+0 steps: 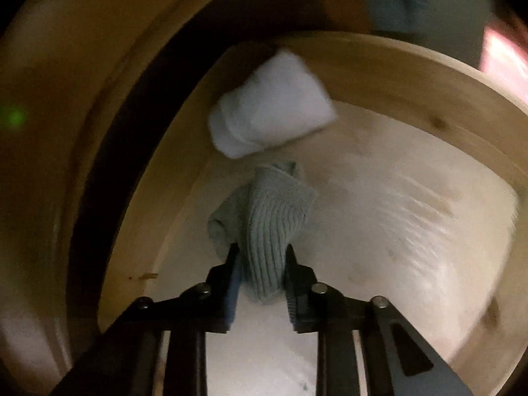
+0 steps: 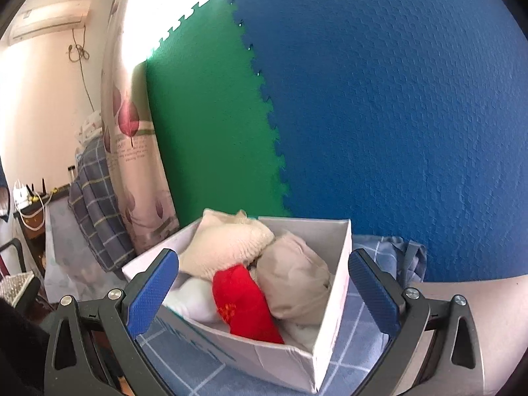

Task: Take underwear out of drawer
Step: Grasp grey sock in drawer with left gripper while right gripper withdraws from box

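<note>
In the left wrist view, my left gripper [image 1: 262, 254] points down into a pale wooden drawer [image 1: 412, 76] and is shut on a grey-green ribbed garment [image 1: 270, 224], which bunches up between the two pads. A folded white garment [image 1: 270, 104] lies beyond it against the drawer's far wall. In the right wrist view, my right gripper [image 2: 264, 283] stands open, level, with nothing between its blue pads [image 2: 155, 293]. Behind it sits a white cardboard box [image 2: 333, 307] holding a cream knit piece [image 2: 227, 247], a red piece [image 2: 244, 300] and a beige piece [image 2: 297, 283].
The drawer's interior is dim; its wooden walls rise close on the left and far side. The box rests on a blue checked cloth [image 2: 363, 346]. Green and blue foam mats [image 2: 396, 115] cover the wall behind it. A floral curtain [image 2: 132, 138] hangs at left.
</note>
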The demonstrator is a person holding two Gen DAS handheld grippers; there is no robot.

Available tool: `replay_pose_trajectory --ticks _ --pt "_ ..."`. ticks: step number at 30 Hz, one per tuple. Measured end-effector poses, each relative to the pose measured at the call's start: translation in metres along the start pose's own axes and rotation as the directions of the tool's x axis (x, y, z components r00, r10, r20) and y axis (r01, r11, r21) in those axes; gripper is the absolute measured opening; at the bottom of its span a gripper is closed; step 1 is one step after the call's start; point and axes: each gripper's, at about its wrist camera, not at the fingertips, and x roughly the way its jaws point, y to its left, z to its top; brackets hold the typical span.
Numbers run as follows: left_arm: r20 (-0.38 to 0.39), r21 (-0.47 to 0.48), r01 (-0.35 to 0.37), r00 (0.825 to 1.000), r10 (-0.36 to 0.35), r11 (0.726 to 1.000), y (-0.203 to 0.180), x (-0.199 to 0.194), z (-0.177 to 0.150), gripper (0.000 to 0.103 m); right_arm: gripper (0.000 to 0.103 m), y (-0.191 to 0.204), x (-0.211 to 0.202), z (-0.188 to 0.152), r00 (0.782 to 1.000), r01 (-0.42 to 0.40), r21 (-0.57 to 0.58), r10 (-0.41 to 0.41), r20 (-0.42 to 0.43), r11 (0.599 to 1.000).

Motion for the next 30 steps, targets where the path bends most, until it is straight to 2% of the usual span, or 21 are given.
replay_pose_trajectory --ticks 2,3,7,10,15,19,22,24,25,27,28,30 --pt "0.034 0.066 0.005 0.999 -0.007 0.998 0.000 -0.020 -0.007 0.022 0.103 -0.004 -0.002 -0.007 0.999 0.028 0.003 -0.028 -0.015 1.000" --pt "0.039 0.065 0.016 0.999 -0.019 0.998 0.004 -0.028 -0.009 0.022 0.103 -0.007 -0.004 -0.010 0.999 0.046 0.007 -0.046 -0.020 0.999" --pt "0.047 0.005 0.054 0.997 -0.055 0.999 0.025 -0.069 -0.024 0.022 0.103 -0.018 -0.009 -0.013 0.993 0.122 0.032 -0.121 -0.004 0.992" --pt "0.064 -0.017 0.058 0.996 -0.056 0.998 0.030 -0.110 -0.039 0.022 0.103 -0.027 -0.018 -0.007 0.986 0.157 0.083 -0.161 0.047 0.984" --pt "0.111 -0.158 0.091 0.991 -0.074 0.983 0.044 -0.182 -0.056 0.022 0.103 -0.026 -0.021 0.001 0.985 0.164 0.093 -0.167 0.030 0.982" --pt "0.193 -0.313 0.099 0.981 -0.039 0.945 0.070 -0.249 -0.074 0.022 0.103 -0.013 -0.024 -0.009 0.985 0.169 0.007 -0.169 -0.027 0.986" --pt "0.256 -0.450 0.083 0.966 0.040 0.889 0.105 -0.297 -0.086 0.022 0.103 -0.003 -0.026 -0.019 0.988 0.140 -0.030 -0.141 -0.057 0.990" --pt "0.305 -0.568 0.078 0.945 0.122 0.819 0.148 -0.339 -0.098 0.022 0.103 0.001 -0.026 -0.026 0.989 0.125 -0.028 -0.126 -0.078 0.992" --pt "0.320 -0.605 0.068 0.933 0.165 0.793 0.165 -0.351 -0.101 0.022 0.103 0.002 -0.027 -0.032 0.990 0.111 -0.016 -0.112 -0.090 0.994" --pt "0.339 -0.655 0.028 0.904 0.261 0.755 0.191 -0.377 -0.099 0.022 0.103 0.005 -0.026 -0.047 0.984 0.100 -0.013 -0.101 -0.144 0.995" --pt "0.354 -0.692 0.016 0.879 0.320 0.722 0.213 -0.401 -0.099 0.022 0.103 0.010 -0.025 -0.057 0.977 0.115 -0.038 -0.120 -0.178 0.993" --pt "0.368 -0.730 0.004 0.844 0.389 0.684 0.234 -0.425 -0.102 0.022 0.103 0.015 -0.020 -0.069 0.960 0.133 -0.068 -0.146 -0.237 0.989"
